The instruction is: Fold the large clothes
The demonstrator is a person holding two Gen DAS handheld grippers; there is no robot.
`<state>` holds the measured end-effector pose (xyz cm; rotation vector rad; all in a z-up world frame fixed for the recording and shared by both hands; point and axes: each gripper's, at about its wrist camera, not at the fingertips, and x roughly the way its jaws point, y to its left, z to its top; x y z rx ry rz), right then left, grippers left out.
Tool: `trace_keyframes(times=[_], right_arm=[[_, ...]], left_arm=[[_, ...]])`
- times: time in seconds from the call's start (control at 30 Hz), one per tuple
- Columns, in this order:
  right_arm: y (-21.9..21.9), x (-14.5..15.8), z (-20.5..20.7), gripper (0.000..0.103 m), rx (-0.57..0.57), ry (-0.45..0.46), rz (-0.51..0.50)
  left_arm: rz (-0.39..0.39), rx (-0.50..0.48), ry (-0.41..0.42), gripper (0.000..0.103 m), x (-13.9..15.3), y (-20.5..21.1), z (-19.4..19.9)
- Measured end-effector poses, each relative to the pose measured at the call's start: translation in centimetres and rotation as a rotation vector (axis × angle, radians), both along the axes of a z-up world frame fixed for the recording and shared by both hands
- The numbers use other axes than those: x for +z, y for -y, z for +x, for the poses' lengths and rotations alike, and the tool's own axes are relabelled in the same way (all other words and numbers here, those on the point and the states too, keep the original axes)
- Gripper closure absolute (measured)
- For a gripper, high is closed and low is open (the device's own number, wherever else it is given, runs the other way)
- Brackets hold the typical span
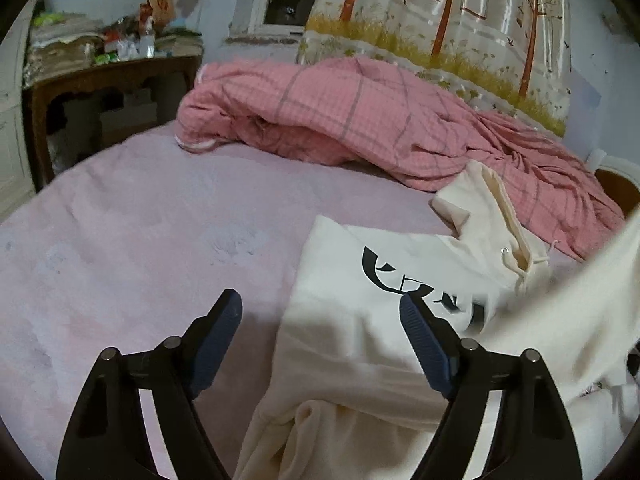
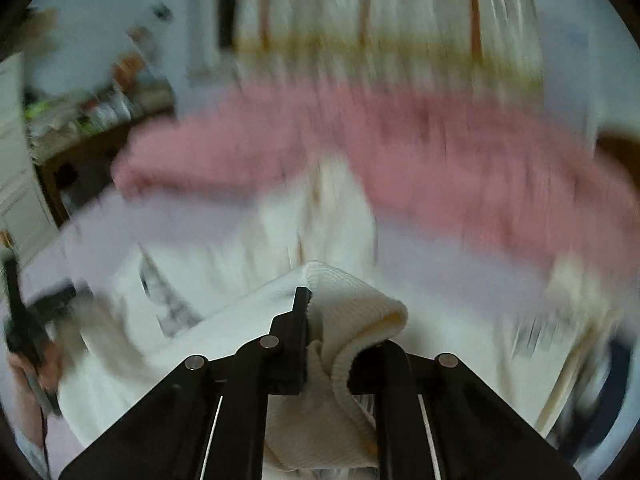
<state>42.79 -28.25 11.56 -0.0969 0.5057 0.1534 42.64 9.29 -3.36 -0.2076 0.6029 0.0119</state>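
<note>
In the left wrist view, my left gripper (image 1: 321,312) stands wide with nothing between its blue pads (image 1: 218,344). Below it, at the centre and lower right of the frame, the cream hoodie (image 1: 352,344) lies on the pale pink bed sheet (image 1: 132,248), black print facing up, its hood (image 1: 488,208) reaching toward the crumpled pink checked duvet (image 1: 360,120) in the upper middle. A blurred cream stretch of the garment crosses the right edge. A cluttered wooden table (image 1: 108,76) stands at the upper left.

In the right wrist view, much is smeared by motion. My right gripper (image 2: 340,340) is clamped narrow on the hoodie's ribbed cuff (image 2: 356,300), which bunches between the black fingers at lower centre. The rest of the hoodie spreads blurred behind it, the pink duvet across the middle.
</note>
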Motion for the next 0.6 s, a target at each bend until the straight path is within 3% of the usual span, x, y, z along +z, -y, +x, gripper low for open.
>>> trace_keyframes(times=[0.07, 0.1, 0.17, 0.23, 0.33, 0.4, 0.47, 0.53, 0.6], right_arm=[[-0.5, 1.1, -0.2, 0.092, -0.018, 0.070, -0.012], [-0.4, -0.2, 0.2, 0.092, -0.051, 0.058, -0.040], [0.2, -3.6, 1.5, 0.091, -0.116, -0.021, -0.091], [1.7, -9.5, 3.3, 0.091, -0.185, -0.156, -0.140], [4.0, -14.3, 4.5, 0.091, -0.207, -0.298, -0.116], [5.1, -15.7, 4.4, 0.091, -0.211, -0.338, -0.082], [5.6, -15.8, 3.5, 0.089, -0.208, -0.348, -0.037], [6.5, -15.6, 2.7, 0.079, -0.227, -0.334, 0.038], [7.5, -15.3, 1.9, 0.044, -0.260, -0.327, 0.123]], left_arm=[[0.008, 0.017, 0.006, 0.023, 0.0, -0.1, -0.1], [0.011, 0.021, 0.001, 0.023, -0.1, -0.2, 0.0], [0.009, 0.033, -0.020, 0.023, -0.3, -0.3, 0.3], [0.010, 0.048, -0.067, 0.023, -1.0, -0.5, 1.0], [0.015, 0.060, -0.162, 0.027, -2.6, -0.8, 2.4], [0.001, 0.033, -0.144, 0.030, -2.1, -0.7, 2.2], [0.058, 0.001, -0.065, 0.030, 0.2, 0.0, 1.5], [0.166, -0.067, 0.004, 0.026, 3.3, 1.5, 1.0], [0.243, -0.074, -0.012, 0.025, 5.4, 2.8, 2.1]])
